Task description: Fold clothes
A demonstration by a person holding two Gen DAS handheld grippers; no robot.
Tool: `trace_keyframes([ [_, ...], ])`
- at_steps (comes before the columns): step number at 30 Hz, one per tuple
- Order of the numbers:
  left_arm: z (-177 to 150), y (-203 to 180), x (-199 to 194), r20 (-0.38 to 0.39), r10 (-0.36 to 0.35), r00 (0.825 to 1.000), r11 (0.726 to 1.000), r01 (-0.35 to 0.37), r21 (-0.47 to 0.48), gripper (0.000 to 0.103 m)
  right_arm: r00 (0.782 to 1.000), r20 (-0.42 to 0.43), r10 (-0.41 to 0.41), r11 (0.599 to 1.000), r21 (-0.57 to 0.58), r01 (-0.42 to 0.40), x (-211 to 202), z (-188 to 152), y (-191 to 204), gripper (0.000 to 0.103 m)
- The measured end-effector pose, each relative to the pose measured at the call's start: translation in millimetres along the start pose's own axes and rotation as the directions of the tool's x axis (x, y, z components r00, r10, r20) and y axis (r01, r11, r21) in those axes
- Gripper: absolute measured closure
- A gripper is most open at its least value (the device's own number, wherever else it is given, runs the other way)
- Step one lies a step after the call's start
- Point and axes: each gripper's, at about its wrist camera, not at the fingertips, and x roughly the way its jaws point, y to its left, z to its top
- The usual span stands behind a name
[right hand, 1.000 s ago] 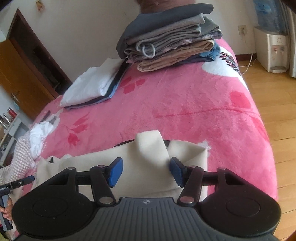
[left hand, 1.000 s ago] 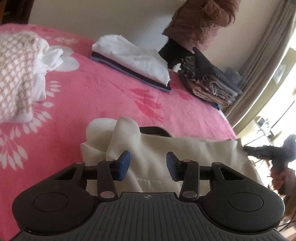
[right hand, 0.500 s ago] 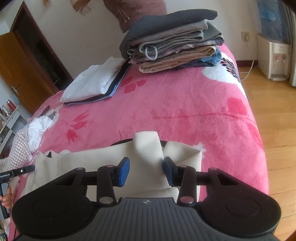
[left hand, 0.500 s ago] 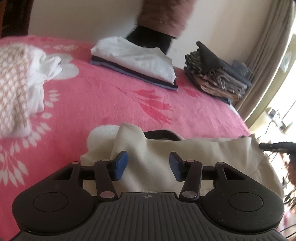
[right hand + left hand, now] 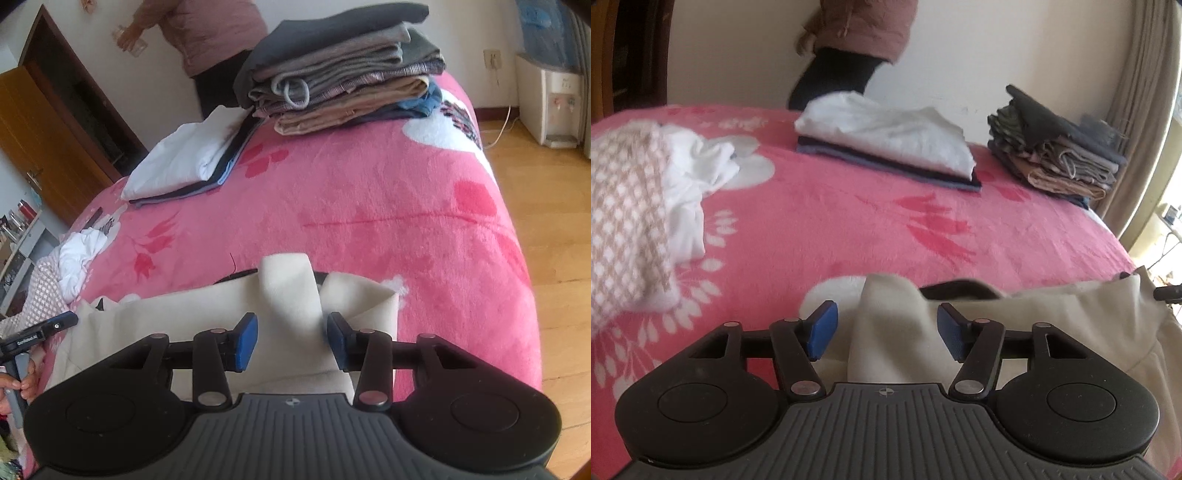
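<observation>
A cream garment [image 5: 1052,314] [image 5: 184,317] lies folded along the near edge of the pink bed [image 5: 849,221] [image 5: 388,206]. One raised fold of it stands between the pads of my left gripper [image 5: 886,332]. Those jaws are opening, and there is a gap beside the left pad. At the garment's other end a second raised fold sits between the pads of my right gripper [image 5: 291,339]. Both pads still touch that fold as the jaws begin opening. A hand [image 5: 22,384] holds the left gripper at the lower left of the right wrist view.
A folded white-and-dark stack [image 5: 886,140] and a taller grey-and-tan stack [image 5: 1056,158] sit at the bed's far side. A checked and white heap [image 5: 624,221] lies at the left. A person [image 5: 860,37] stands by the far wall. Wooden floor [image 5: 546,221] borders the bed.
The left jaws have spread apart off the cream fold and the left view has swung a little. The right jaws came closer around their fold. The person at the back walked leftwards.
</observation>
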Motion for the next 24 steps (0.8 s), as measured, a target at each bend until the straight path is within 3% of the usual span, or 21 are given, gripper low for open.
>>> trace_keyframes([
  [6, -3.7, -4.7, 3.8, 0.012, -0.006, 1.000, 1.000, 0.006, 0.028, 0.067, 1.000, -0.014, -0.025, 0.999, -0.049, 0.024, 7.8, 0.8, 7.6, 0.053],
  [9, -5.2, -5.5, -0.5, 0.041, 0.001, 0.999, 1.000, -0.002, 0.029, 0.084, 1.000, 0.007, -0.027, 0.999, -0.045, 0.027, 6.6, 1.9, 9.0, 0.070],
  [10, -5.6, -5.7, -2.0, 0.052, 0.003, 0.999, 1.000, -0.005, 0.029, 0.088, 0.999, 0.024, -0.028, 0.999, -0.044, 0.029, 4.7, 1.4, 9.9, 0.082],
  [12, -5.6, -6.5, -7.1, 0.075, 0.002, 0.997, 1.000, -0.004, 0.027, 0.093, 0.998, 0.042, -0.037, 0.997, -0.062, 0.040, 1.2, -1.6, 13.6, 0.092],
  [16, -5.1, -13.1, -22.6, 0.140, 0.005, 0.990, 0.999, -0.011, 0.039, 0.097, 0.992, 0.116, -0.054, 0.992, -0.103, 0.067, -15.2, -11.0, 27.1, 0.098],
  [24, 18.7, -20.4, -36.5, 0.231, -0.032, 0.972, 0.999, 0.025, 0.035, 0.099, 0.971, 0.231, -0.066, 0.996, -0.045, 0.078, -41.2, -2.7, 29.2, 0.099],
])
